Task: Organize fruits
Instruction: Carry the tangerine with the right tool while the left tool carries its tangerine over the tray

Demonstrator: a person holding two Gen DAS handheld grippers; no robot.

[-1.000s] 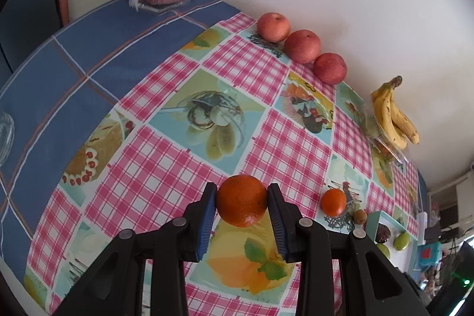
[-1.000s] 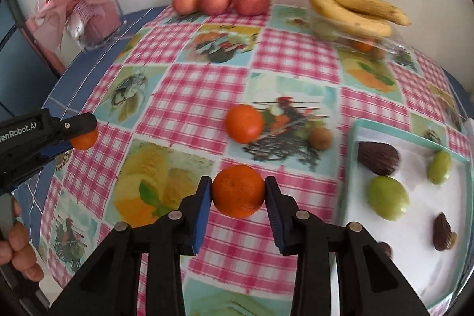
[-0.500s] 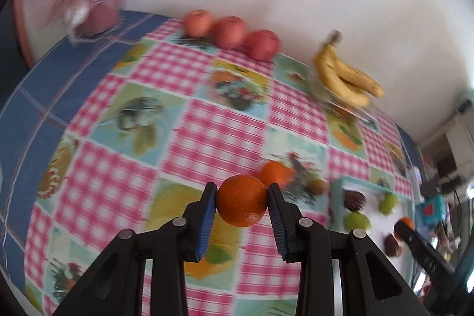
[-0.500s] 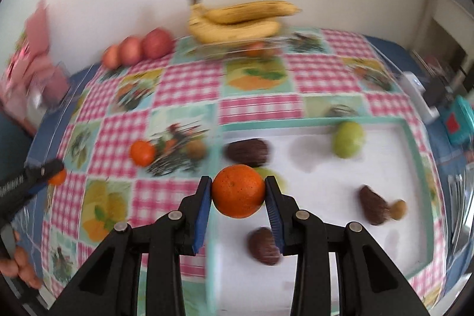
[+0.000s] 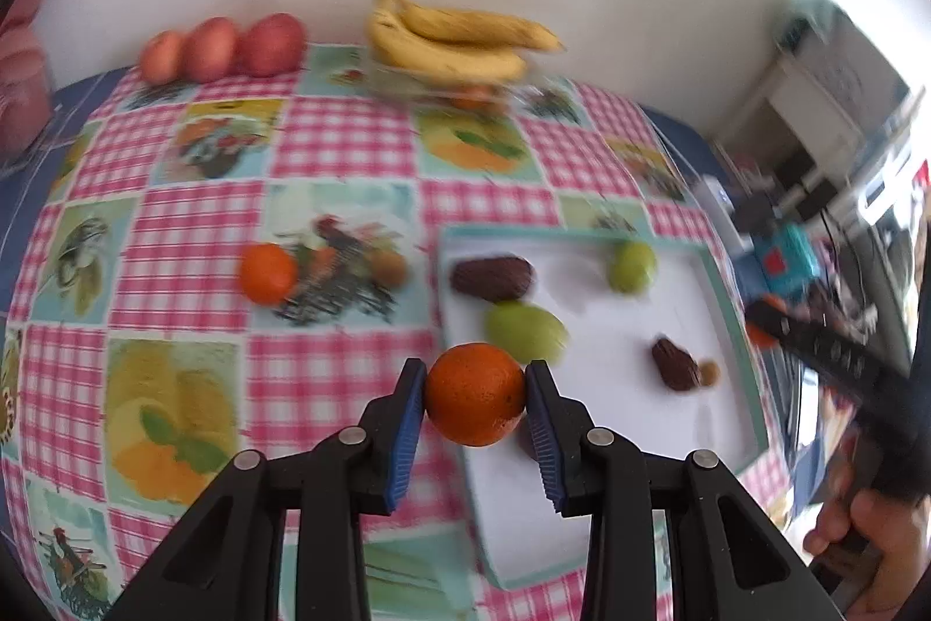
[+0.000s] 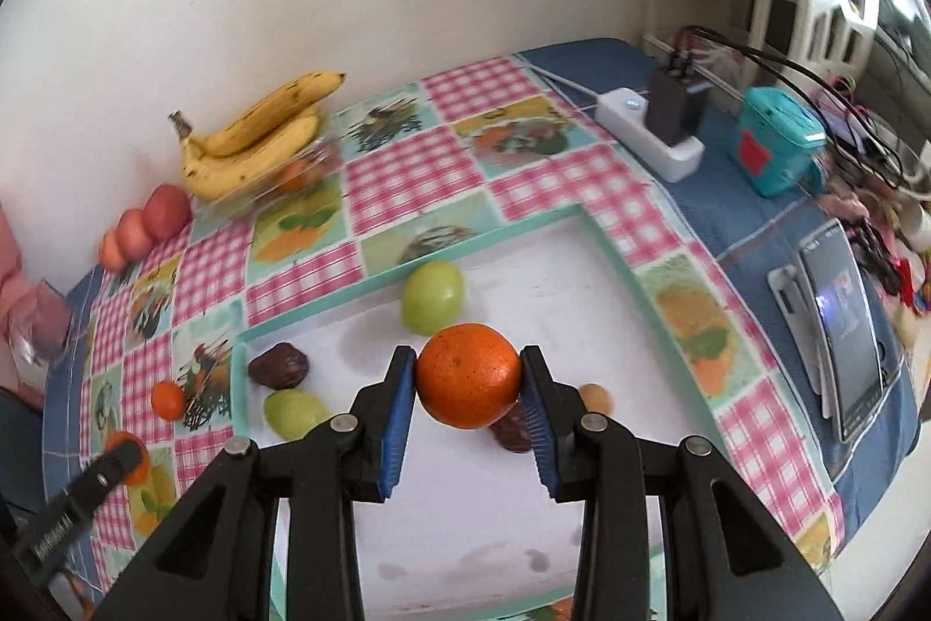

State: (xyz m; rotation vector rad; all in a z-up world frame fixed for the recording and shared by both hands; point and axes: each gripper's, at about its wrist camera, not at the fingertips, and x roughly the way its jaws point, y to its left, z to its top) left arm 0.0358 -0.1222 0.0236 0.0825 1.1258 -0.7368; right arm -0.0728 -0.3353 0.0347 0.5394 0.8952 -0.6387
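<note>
1. Now the left gripper [image 5: 475,395] clamps an orange [image 5: 474,393] over the near-left edge of the white tray [image 5: 734,330]
2. Right gripper [image 6: 468,376] pinches another orange [image 6: 468,375] above the tray's middle, near a green fruit [image 6: 433,296]

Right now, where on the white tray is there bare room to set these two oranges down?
The tray's far right corner, beyond the round green fruit, is bare, as is the near strip below the small tan fruit. The left end is crowded: dark brown fruit beside an oblong green fruit.
</note>
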